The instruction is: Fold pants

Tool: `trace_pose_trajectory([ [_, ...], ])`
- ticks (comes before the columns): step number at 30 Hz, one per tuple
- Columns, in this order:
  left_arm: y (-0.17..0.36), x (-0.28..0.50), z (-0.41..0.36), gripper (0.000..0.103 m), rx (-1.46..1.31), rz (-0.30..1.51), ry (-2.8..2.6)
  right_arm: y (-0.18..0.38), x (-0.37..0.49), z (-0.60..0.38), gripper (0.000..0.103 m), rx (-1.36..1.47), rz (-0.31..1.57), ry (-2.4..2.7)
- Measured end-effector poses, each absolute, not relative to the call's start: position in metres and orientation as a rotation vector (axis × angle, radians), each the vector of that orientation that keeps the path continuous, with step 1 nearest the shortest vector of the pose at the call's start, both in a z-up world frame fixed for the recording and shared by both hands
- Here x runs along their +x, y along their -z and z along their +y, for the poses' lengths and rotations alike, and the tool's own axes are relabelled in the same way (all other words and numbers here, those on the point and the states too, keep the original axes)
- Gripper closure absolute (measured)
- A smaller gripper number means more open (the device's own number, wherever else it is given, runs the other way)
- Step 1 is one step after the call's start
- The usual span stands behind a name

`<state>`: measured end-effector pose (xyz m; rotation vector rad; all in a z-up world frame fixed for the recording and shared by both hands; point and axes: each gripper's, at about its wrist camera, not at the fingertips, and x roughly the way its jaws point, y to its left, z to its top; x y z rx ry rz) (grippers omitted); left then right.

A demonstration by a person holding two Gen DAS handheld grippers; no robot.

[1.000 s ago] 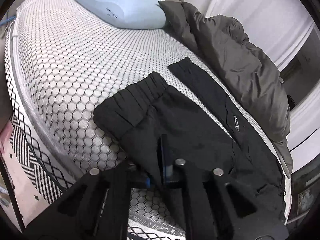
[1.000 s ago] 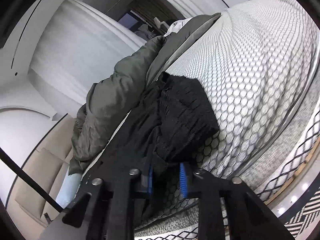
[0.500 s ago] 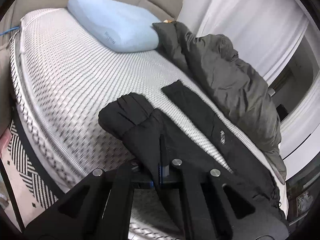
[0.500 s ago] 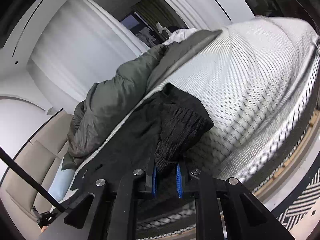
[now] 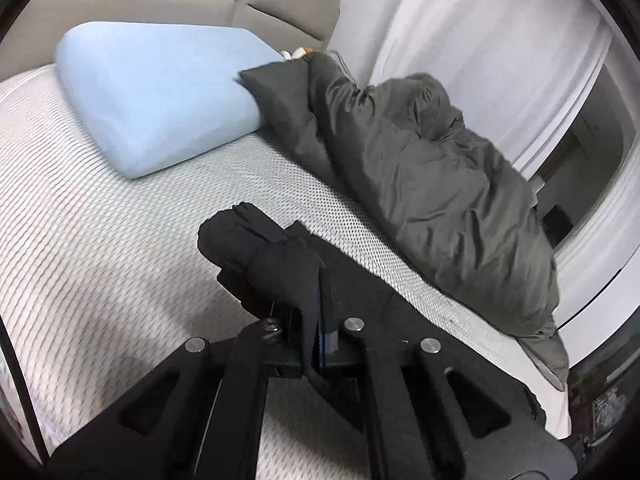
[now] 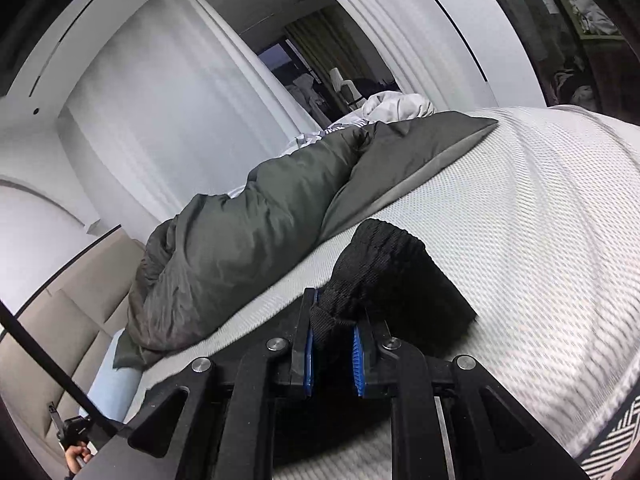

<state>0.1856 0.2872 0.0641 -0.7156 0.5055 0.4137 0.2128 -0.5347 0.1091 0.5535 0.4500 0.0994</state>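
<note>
Left gripper clamped tight on a bunched fold of the black pants, cloth humped just ahead of the fingertips above the white mattress. Right gripper pinching the ribbed end of the pants, blue pads pressed against the fabric. Beyond both, a grey duvet; ahead-left of the left gripper, a blue pillow. Pants possibly lifted off the bed; too blurred to tell.

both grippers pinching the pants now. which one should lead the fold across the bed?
Probably left. The left gripper is shut on the black pants with bare mattress ahead. The right gripper grips the ribbed end too, but the grey duvet lies nearer.
</note>
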Motion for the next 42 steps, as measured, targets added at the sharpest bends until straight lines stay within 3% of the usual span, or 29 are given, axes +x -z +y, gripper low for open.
trace_pose_trajectory([
  [8, -0.046, 0.334, 0.314, 0.102, -0.669, 0.665, -0.448, -0.107, 0.358, -0.51, 0.089, 0.506, 0.557, -0.038],
  [10, -0.033, 0.366, 0.318, 0.094, -0.655, 0.73, -0.455, -0.099, 0.394, -0.505, 0.087, 0.494, 0.599, -0.014],
  [12, -0.023, 0.382, 0.321, 0.072, -0.683, 0.768, -0.416, -0.083, 0.431, -0.502, 0.07, 0.518, 0.667, -0.003],
  [14, -0.027, 0.376, 0.318, 0.01, -0.707, 0.724, -0.395, -0.068, 0.451, -0.51, 0.042, 0.601, 0.705, 0.015],
  [15, -0.029, 0.37, 0.315, 0.001, -0.696, 0.702, -0.409, -0.066, 0.45, -0.514, 0.036, 0.628, 0.688, 0.035],
  [17, -0.038, 0.354, 0.308, 0.001, -0.655, 0.662, -0.415, -0.068, 0.436, -0.519, 0.011, 0.651, 0.626, 0.061],
  [19, -0.044, 0.34, 0.298, 0.001, -0.633, 0.657, -0.39, -0.07, 0.419, -0.517, 0.008, 0.639, 0.589, 0.048],
  [25, -0.042, 0.282, 0.245, 0.001, -0.635, 0.647, -0.311, -0.06, 0.348, -0.497, 0.003, 0.68, 0.543, -0.003],
  [32, 0.013, 0.238, 0.215, 0.001, -0.748, 0.749, -0.248, -0.013, 0.299, -0.479, 0.003, 0.741, 0.612, -0.053],
  [36, 0.041, 0.219, 0.216, 0.003, -0.945, 0.771, -0.209, 0.005, 0.286, -0.486, 0.003, 0.8, 0.636, -0.069],
  [42, 0.049, 0.237, 0.194, 0.024, -0.969, 0.784, -0.1, 0.012, 0.282, -0.484, 0.007, 0.877, 0.621, -0.182],
])
